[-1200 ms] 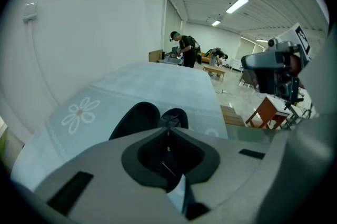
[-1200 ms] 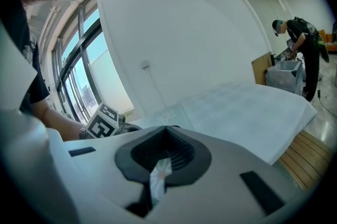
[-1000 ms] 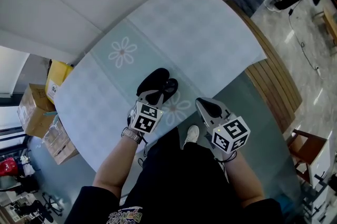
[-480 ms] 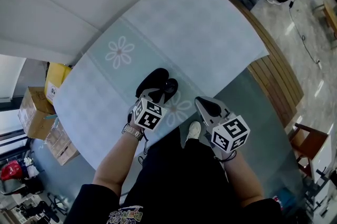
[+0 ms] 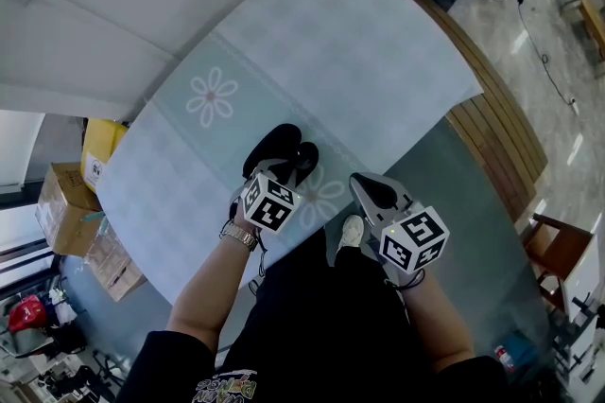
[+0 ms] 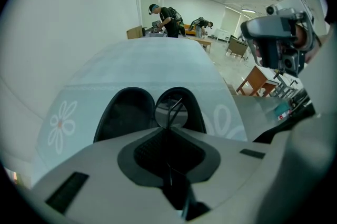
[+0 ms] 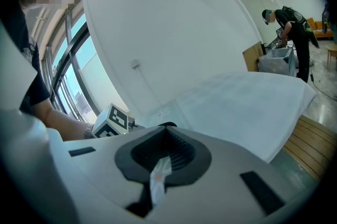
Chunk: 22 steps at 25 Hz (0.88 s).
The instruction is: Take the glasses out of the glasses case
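**Left gripper pinches the glasses at the open case**

The left gripper [image 6: 169,131] has its jaws closed. A thin dark wire runs down the seam between them. I read it as a temple of the glasses [image 6: 171,111], pinched so the frame can be lifted clear. Just ahead of the tips the case [image 6: 125,112] lies open on the table [image 5: 359,61], its two black shells side by side, with a lens in the shell ahead and right. The glasses are not yet out. The left forearm [image 5: 213,288] reaches forward over the table's near edge. To the right and further back, the right gripper [image 7: 164,133] waits off that edge, jaws together and empty, aimed across the table.
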Tool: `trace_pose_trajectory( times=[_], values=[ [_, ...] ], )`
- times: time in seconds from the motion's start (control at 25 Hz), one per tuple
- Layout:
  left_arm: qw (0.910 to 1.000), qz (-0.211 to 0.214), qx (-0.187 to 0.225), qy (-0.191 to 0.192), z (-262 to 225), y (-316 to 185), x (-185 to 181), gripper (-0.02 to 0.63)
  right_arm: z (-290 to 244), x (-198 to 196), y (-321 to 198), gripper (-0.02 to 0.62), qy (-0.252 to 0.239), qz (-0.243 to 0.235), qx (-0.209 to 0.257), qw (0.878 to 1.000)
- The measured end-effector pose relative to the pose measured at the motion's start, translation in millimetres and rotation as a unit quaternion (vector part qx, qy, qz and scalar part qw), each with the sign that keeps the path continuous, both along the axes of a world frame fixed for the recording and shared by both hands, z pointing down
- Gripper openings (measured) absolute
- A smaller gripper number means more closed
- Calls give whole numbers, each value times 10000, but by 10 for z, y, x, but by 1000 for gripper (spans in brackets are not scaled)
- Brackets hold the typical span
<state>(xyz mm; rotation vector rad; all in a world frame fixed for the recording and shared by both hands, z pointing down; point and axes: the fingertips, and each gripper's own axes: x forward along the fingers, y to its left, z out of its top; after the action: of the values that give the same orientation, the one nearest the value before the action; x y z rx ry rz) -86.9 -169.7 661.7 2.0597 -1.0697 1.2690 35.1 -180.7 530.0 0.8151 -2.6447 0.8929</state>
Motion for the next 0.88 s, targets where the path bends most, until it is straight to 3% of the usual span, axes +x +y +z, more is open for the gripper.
trace_pose_trajectory(
  times=[0.16, 0.32, 0.88],
  values=[
    [9999, 72, -98, 52, 0, 5, 6, 37, 12, -12, 1, 23, -14, 18, -35, 10000],
    [9998, 54, -144, 91, 0, 4, -28, 80, 18, -29, 11, 23, -17, 28, -46, 10000],
    [9987, 398, -325, -37, 33, 42, 22, 104, 46, 3, 13, 23, -18, 107, -119, 9999]
  ],
)
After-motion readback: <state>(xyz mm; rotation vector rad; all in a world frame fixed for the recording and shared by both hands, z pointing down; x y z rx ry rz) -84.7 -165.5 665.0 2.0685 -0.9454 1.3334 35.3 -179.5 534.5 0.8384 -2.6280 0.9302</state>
